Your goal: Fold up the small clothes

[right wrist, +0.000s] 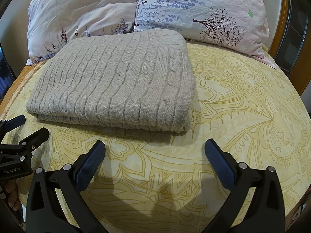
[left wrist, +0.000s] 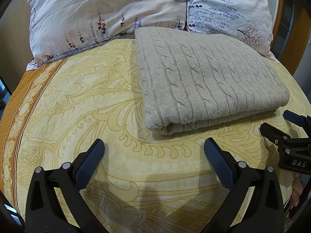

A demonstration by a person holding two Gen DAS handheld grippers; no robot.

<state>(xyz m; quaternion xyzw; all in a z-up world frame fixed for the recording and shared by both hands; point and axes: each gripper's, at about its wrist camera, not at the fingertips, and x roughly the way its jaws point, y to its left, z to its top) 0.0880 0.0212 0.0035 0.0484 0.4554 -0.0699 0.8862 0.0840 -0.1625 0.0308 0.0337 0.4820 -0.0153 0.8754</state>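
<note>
A grey cable-knit sweater [left wrist: 210, 79] lay folded into a thick rectangle on the yellow patterned bed [left wrist: 87, 101], its far edge against two floral pillows [left wrist: 108, 13]. The left gripper [left wrist: 153, 147] hovered just short of the sweater's near edge, fingers [left wrist: 89, 165] spread wide and holding nothing. The right gripper [right wrist: 154, 147] hovered likewise, its fingers [right wrist: 219, 165] wide apart and empty.

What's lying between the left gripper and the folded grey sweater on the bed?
Nothing but bare yellow patterned bedsheet. In the left wrist view the left gripper is open, short of the folded sweater.
</note>
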